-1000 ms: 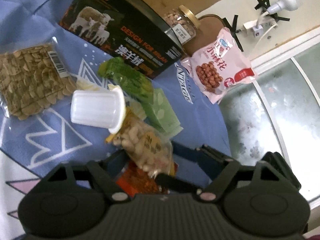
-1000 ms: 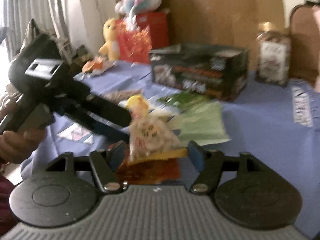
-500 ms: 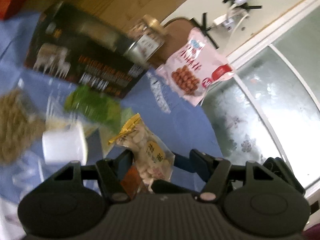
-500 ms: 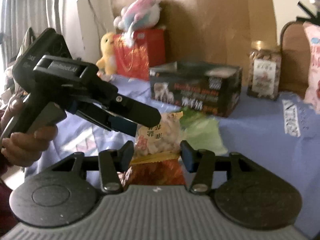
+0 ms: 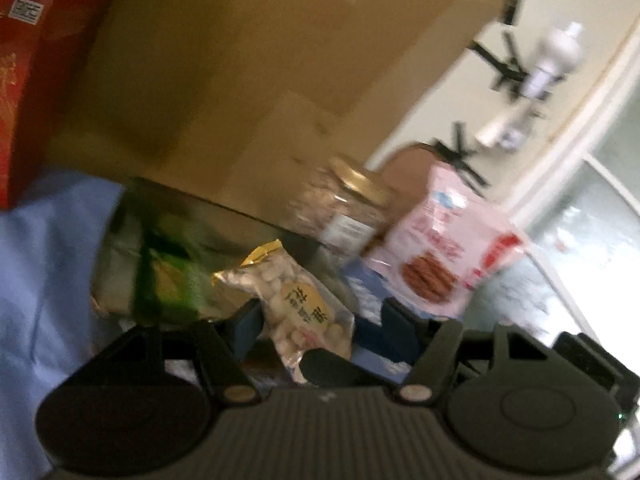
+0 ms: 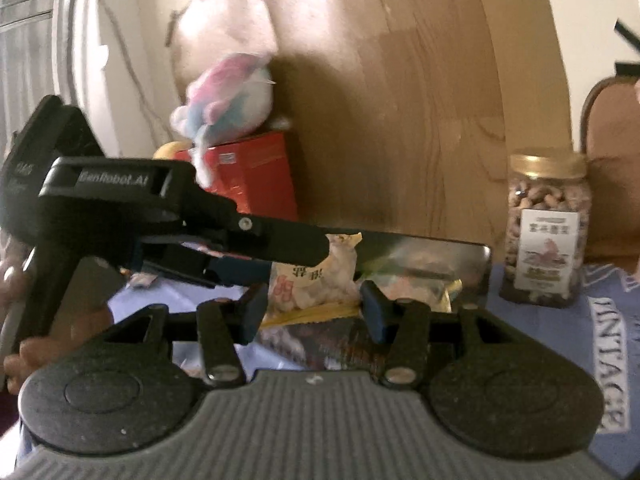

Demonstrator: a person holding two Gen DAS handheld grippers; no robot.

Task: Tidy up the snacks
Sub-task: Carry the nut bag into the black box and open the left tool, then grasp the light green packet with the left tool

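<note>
A clear bag of peanuts with a yellow label (image 5: 298, 306) stands between the fingers of both grippers. My left gripper (image 5: 320, 326) has its fingers wide, the bag between them; the right gripper's finger crosses below it. My right gripper (image 6: 310, 310) frames the same peanut bag (image 6: 320, 276) with a red-brown snack packet (image 6: 320, 340) under it. Neither pair of pads visibly presses the bags. The left gripper (image 6: 256, 264) shows from the side in the right wrist view, its finger against the peanut bag.
A black gift box (image 6: 432, 258) stands behind on the blue cloth (image 6: 560, 320). A nut jar with a gold lid (image 6: 544, 224), a pink snack bag (image 5: 444, 252), green packets (image 5: 168, 280), a red box (image 6: 256, 178) and a plush toy (image 6: 228, 96) stand around.
Both grippers have lifted and tilted up with the peanut bag and the red-brown packet. The table, the white cup and the seed bag have dropped out of the left wrist view.
</note>
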